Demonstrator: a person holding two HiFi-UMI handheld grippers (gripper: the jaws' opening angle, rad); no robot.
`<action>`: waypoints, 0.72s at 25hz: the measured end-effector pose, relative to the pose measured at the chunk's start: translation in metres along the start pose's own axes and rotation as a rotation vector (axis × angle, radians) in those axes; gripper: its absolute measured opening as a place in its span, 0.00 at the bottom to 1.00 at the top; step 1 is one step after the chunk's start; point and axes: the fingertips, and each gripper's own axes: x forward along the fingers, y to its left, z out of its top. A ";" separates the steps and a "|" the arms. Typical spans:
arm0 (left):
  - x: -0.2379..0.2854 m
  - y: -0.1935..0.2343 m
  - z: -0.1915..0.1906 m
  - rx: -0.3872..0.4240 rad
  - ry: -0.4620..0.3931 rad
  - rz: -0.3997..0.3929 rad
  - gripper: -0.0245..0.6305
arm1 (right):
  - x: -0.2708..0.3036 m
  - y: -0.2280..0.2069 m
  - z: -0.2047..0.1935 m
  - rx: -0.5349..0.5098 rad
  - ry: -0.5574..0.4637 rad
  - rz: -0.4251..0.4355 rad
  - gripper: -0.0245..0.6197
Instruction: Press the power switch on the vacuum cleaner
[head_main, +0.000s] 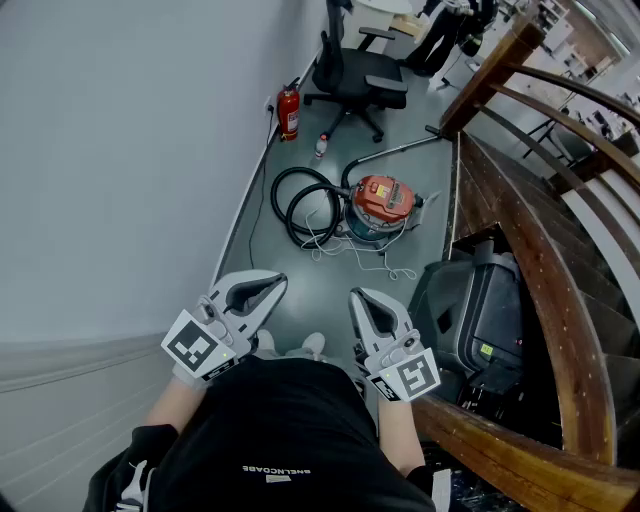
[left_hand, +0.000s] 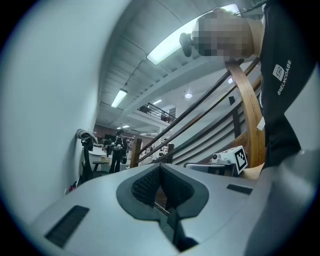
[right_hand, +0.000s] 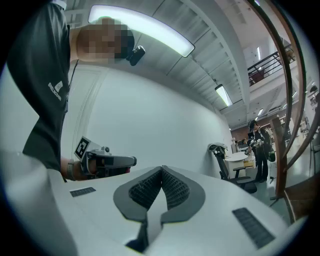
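The vacuum cleaner (head_main: 382, 203), with an orange top on a teal drum, stands on the grey floor well ahead of me. Its black hose (head_main: 303, 203) coils to its left, and its metal wand (head_main: 398, 149) runs off to the right. White cord lies loose in front of it. My left gripper (head_main: 268, 288) and right gripper (head_main: 360, 299) are held side by side near my body, far short of the vacuum. Both are shut with nothing between the pads. The left gripper view shows its pads (left_hand: 150, 184) pressed together, and so does the right gripper view (right_hand: 172, 187). No switch can be made out.
A white wall (head_main: 120, 150) runs along the left. A curved wooden stair railing (head_main: 535, 240) closes the right side, with a black case (head_main: 478, 318) at its foot. Beyond the vacuum are a fire extinguisher (head_main: 289, 112), a small bottle (head_main: 321, 146) and a black office chair (head_main: 356, 76).
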 end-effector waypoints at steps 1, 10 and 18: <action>0.004 -0.003 0.002 -0.001 -0.009 0.002 0.06 | -0.003 -0.002 0.000 0.000 -0.001 0.002 0.08; 0.042 -0.029 -0.012 0.010 0.029 -0.008 0.06 | -0.031 -0.028 0.002 -0.007 -0.011 0.034 0.08; 0.080 -0.046 -0.026 0.010 0.040 -0.006 0.06 | -0.052 -0.054 -0.011 0.015 0.009 0.075 0.08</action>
